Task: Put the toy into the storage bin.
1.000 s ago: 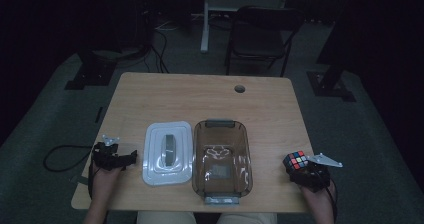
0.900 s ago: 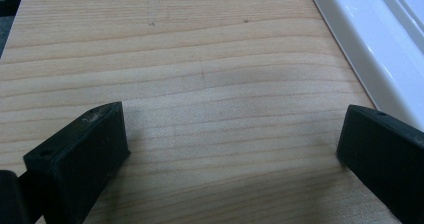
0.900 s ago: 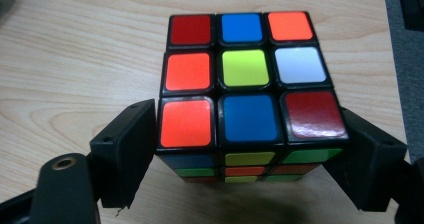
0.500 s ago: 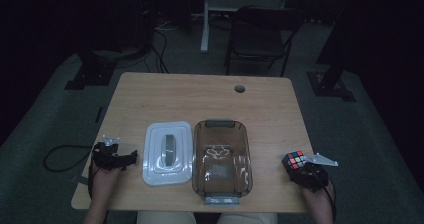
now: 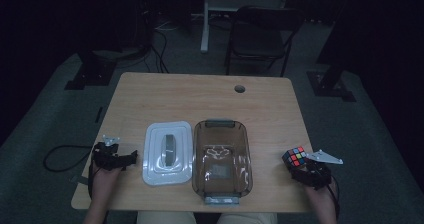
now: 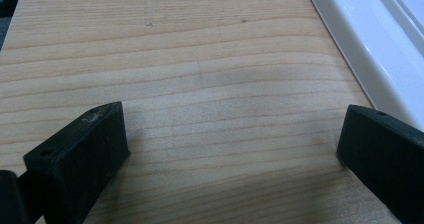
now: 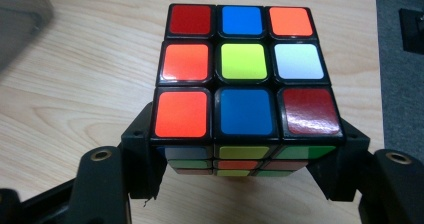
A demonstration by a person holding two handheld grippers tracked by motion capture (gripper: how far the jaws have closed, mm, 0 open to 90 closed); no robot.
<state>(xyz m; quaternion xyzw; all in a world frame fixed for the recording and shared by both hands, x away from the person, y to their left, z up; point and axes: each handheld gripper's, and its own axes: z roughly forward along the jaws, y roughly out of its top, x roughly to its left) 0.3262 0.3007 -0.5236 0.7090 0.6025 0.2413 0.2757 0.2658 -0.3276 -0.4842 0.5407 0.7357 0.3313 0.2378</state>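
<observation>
A scrambled Rubik's cube (image 5: 294,156) is at the table's right edge, and my right gripper (image 5: 297,166) is shut on it. In the right gripper view both jaws press the lower sides of the cube (image 7: 245,69), with the right gripper (image 7: 245,169) just over the wood. My left gripper (image 5: 131,158) rests near the table's left front edge, pointing at the white lid (image 5: 167,151). Its jaws stand wide apart over bare wood in the left gripper view, where the left gripper (image 6: 232,139) holds nothing and the white lid (image 6: 360,39) lies to its right.
A clear amber container (image 5: 248,164) stands open at the front middle, right beside the lid. The wooden table (image 5: 200,99) has a cable hole (image 5: 240,89) at the back. A chair (image 5: 260,34) and stand legs are beyond the table.
The cube and the right gripper have shifted slightly away from the front edge in the high view. The left hand has kept still.
</observation>
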